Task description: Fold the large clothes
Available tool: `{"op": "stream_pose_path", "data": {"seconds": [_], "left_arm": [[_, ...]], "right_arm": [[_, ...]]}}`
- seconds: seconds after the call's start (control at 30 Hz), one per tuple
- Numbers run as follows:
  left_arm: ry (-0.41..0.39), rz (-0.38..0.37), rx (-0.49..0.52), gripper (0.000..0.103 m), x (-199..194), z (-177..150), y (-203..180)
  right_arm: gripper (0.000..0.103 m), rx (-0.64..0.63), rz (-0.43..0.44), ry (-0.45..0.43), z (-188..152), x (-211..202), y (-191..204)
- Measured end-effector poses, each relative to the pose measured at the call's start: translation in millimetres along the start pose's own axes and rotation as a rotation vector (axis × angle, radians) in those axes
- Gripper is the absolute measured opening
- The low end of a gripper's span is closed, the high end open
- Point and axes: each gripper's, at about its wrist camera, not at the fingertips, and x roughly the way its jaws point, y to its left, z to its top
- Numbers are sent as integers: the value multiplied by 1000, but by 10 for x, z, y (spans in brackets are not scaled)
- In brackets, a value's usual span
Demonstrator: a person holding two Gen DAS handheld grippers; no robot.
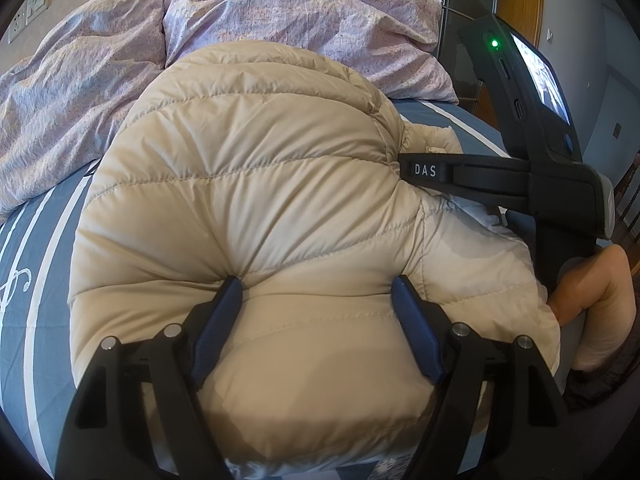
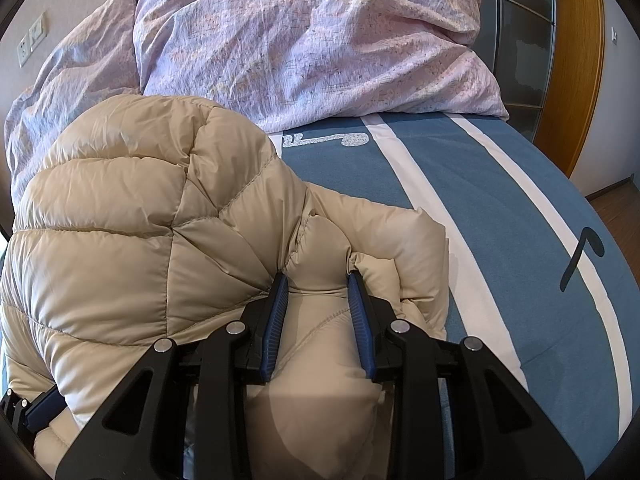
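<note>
A beige quilted down jacket lies bunched and partly folded on the bed. My left gripper has its blue fingers pressed into a thick fold at the jacket's near edge, with the jaws set wide around the fabric. My right gripper grips a puffed fold of the same jacket between its narrower-set blue fingers. The right gripper's black body shows at the right of the left wrist view, with a hand below it. The left gripper shows at the bottom left of the right wrist view.
The bed has a blue sheet with white stripes. A crumpled pink-lilac duvet and pillow lie at the head of the bed. A wooden door frame and floor are to the right.
</note>
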Motion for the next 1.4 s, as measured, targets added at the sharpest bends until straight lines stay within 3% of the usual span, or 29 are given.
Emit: {"op": "stream_pose_path", "data": {"seconds": [0.27, 0.3, 0.37, 0.4, 0.47, 0.6, 0.73, 0.93, 1.4], "left_arm": [[8, 2, 12, 78, -193, 21, 89], [-1, 10, 16, 79, -240, 30, 107], [-20, 34, 21, 81, -341, 47, 177], [-32, 48, 18, 82, -391, 57, 237], [-54, 76, 9, 83, -465, 73, 335], [-70, 111, -15, 85, -543, 115, 521], [-53, 124, -54, 85, -506, 168, 688], [-1, 131, -101, 85, -350, 175, 912], [4, 128, -82, 88, -285, 139, 868]], "right_arm": [[36, 57, 42, -2, 35, -119, -79], [42, 70, 47, -4, 44, -172, -98], [70, 83, 32, -17, 53, -302, -135], [90, 87, 13, -33, 55, -386, -158], [90, 94, 18, -43, 62, -490, -210], [91, 176, 108, 40, 66, -475, -336], [92, 270, 215, 135, 16, -324, -424], [93, 352, 310, 206, -62, -141, -459], [95, 466, 517, 282, -90, 128, -374]]}}
